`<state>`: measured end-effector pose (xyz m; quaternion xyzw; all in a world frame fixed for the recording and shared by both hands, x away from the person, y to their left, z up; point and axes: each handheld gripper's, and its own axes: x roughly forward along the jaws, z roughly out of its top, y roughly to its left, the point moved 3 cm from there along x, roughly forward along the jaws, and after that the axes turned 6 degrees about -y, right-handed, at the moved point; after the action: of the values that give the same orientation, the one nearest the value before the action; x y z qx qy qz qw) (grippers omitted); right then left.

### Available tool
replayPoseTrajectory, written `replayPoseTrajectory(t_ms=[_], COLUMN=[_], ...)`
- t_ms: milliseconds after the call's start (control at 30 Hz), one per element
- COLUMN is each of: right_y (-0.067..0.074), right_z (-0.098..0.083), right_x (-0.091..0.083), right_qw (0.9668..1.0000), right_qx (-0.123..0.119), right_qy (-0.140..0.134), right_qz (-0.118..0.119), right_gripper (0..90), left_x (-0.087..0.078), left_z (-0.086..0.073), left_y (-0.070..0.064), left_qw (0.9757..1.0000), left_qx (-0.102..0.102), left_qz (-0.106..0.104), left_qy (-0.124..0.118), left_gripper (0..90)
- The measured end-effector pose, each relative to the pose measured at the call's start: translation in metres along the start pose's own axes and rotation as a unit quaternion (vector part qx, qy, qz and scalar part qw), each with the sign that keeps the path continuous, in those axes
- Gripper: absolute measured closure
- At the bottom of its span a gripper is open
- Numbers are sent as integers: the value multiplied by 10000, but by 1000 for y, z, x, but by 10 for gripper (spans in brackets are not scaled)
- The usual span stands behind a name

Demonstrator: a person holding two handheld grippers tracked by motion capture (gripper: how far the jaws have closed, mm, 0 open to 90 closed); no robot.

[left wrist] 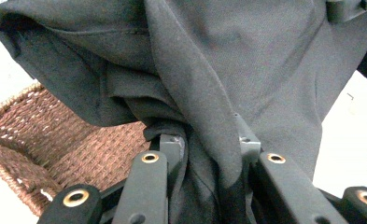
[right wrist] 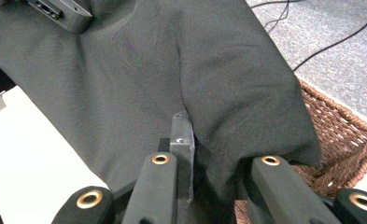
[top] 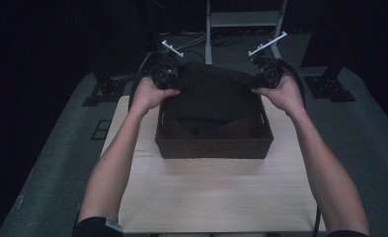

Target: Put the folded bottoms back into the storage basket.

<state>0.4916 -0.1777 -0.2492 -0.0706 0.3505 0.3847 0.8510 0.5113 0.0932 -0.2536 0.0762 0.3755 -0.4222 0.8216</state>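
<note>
Both grippers (top: 177,83) (top: 248,85) clamp unmarked black cloth (top: 213,94) above wicker basket (top: 213,143).

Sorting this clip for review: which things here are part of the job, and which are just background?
In use:
- dark cloth, pinched at both ends
- left tool
- right tool
- wicker basket, cloth hanging into it

Just about:
- wooden table
- metal stand
- floor cables
</note>
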Motion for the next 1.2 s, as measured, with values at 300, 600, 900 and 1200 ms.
replayPoseTrajectory(t_ms=[300,600,900,1200], right_y=[-8,-13,-18,-24], right_z=[-1,-2,-4,-9], right_x=[13,24,34,42], right_qw=[9999,9997,9995,9991], right_qx=[55,146,187,315], right_qy=[107,196,265,291], right_qz=[-35,-34,-41,-2], right_gripper=[769,769,770,770], left_x=[14,23,33,43], left_z=[-1,-4,-7,-13], left_y=[9,17,23,28], left_qw=[9999,9996,9994,9992], left_qx=[-92,-164,-223,-251], left_qz=[71,160,170,201], left_qy=[107,178,187,226], left_gripper=[720,720,720,719])
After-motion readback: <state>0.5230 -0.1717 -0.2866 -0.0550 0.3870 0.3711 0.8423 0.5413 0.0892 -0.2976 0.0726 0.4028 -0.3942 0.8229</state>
